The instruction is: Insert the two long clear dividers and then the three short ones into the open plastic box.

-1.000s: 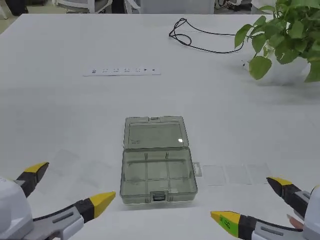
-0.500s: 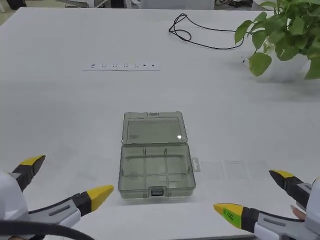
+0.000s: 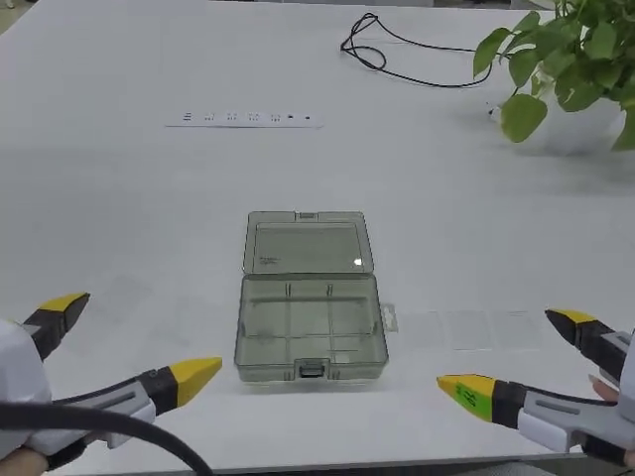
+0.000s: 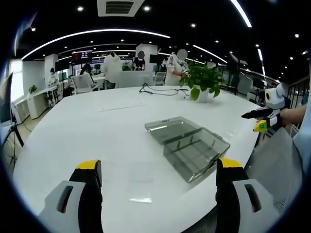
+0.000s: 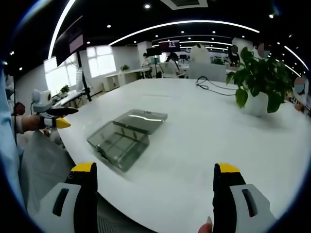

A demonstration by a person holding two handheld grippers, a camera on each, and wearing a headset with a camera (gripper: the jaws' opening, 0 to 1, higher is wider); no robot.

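Box point(image 3: 310, 337): is being carried on the worktop point(image 3: 119, 218) near its front edge, with the lid point(image 3: 307, 243) laid open behind.
Row of dividers point(image 3: 466, 329): is being kept just right of the box.
Flat sheet point(image 4: 141, 187): is being kept left of the box.
Power strip point(image 3: 245, 118): is being kept well behind the box.
Cable point(image 3: 397, 59), plant point(image 3: 575, 59): are being kept at the rear right.
Left tongs point(image 3: 131, 337), right tongs point(image 3: 513, 353): are being held in front of the box, one on each side.

Bright, even light from ceiling strips point(image 5: 194, 21) glints on the box lid point(image 3: 308, 245); gripper views curve at edges.

My left gripper point(image 3: 134, 337) and right gripper point(image 3: 511, 351) each have two dark jaws capped with yellow tips, on grey arms that come out of rounded white housings. A black cable point(image 3: 169, 443) trails by the left one, and a green marking point(image 3: 468, 397) sits on one right tip.
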